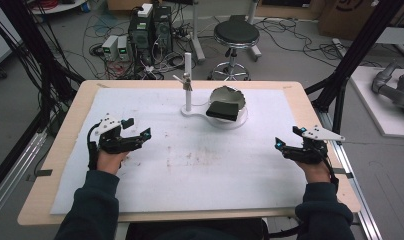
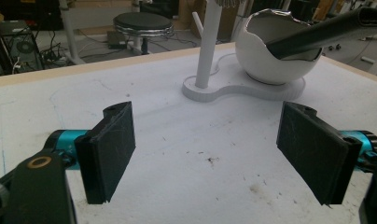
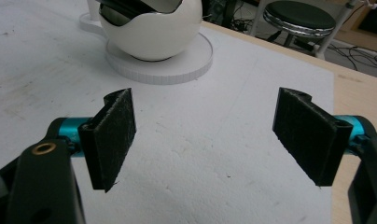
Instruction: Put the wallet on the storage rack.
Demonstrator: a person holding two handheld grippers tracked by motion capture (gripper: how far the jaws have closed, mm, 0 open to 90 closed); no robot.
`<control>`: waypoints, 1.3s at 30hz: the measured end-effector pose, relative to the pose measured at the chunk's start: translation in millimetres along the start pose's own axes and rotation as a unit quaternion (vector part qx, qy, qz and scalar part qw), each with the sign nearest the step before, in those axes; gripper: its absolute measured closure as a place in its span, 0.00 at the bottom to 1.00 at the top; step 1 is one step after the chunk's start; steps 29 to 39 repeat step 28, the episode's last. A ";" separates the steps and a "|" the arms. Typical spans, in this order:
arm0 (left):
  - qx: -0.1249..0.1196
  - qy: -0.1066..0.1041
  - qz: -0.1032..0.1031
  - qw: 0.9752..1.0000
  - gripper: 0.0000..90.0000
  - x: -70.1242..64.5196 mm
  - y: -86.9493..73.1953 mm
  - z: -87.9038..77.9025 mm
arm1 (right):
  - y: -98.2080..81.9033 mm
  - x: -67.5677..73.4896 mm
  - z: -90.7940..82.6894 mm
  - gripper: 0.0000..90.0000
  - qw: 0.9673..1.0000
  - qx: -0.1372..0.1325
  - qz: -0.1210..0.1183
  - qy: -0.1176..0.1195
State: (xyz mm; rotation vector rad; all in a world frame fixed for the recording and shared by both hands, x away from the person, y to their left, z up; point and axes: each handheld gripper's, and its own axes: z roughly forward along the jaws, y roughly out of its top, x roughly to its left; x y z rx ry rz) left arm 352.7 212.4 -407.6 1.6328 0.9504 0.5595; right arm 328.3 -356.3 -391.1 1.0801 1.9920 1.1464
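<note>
A white bowl with a jagged rim sits on a round white base at the back middle of the table. A dark flat object leans out of the bowl. A white post rises from the same base. My left gripper rests at the table's left, open, nothing between its pads. At the right, my right gripper is open and empty too, its pads wide apart. The bowl lies ahead of the left gripper, and the bowl is ahead-left of the right one.
A white mat covers the wooden table. Behind the table stand a black stool, computer boxes and loose cables on the floor. Black frame posts rise at both sides.
</note>
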 end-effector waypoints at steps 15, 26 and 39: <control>0.003 -0.002 -0.001 1.000 0.22 -0.9 -1.0 1.1 | -4.1 -6.0 0.6 0.24 1.000 -0.003 0.015 -0.002; 0.004 0.000 -0.001 1.000 0.22 -0.1 -1.6 1.8 | -4.2 -7.7 -0.1 0.24 1.000 -0.006 0.018 -0.001; 0.004 0.001 -0.002 1.000 0.22 0.0 -1.6 2.0 | -4.2 -7.9 0.2 0.24 1.000 -0.007 0.017 -0.001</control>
